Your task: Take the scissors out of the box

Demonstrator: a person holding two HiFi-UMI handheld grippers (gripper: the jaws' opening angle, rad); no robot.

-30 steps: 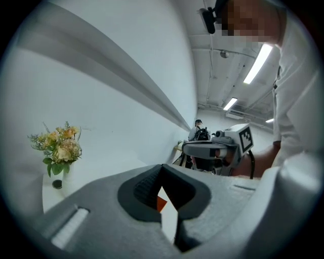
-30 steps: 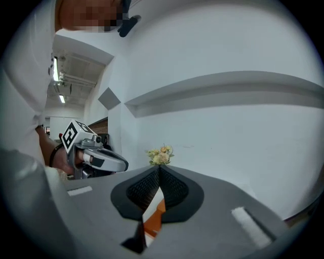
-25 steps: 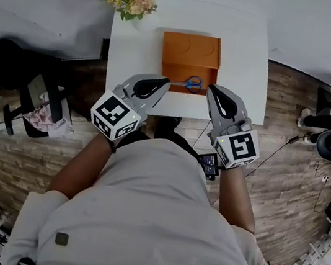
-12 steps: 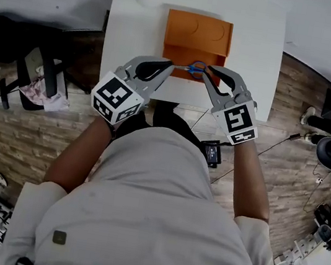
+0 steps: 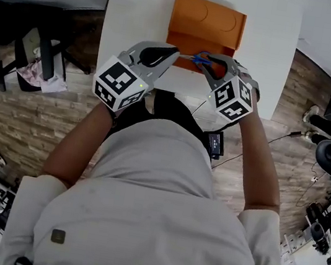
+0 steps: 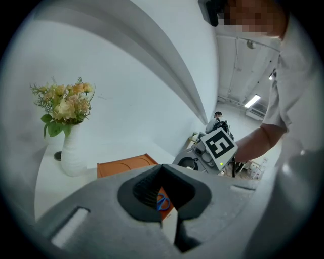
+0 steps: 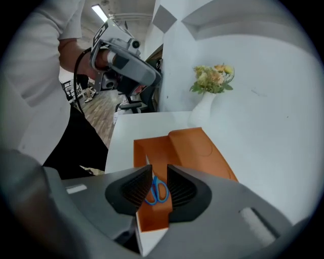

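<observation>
As the blue-handled steel scissors (image 5: 201, 59) lie in the open orange cardboard box (image 5: 206, 19), blades aimed at the shut, empty fingers of the left gripper (image 5: 177, 54), they are framed lengthwise, ungripped, beyond the parted, just-now-opening fingers of the right gripper (image 7: 159, 169), which is judged nearer.

A white desk (image 5: 138, 30) stands before me on a wood-plank floor (image 5: 298, 110). At its far left corner a white vase (image 6: 73, 157) holds pale yellow flowers (image 6: 63, 103). A dark chair (image 5: 43, 55) sits on the floor left of the desk.
</observation>
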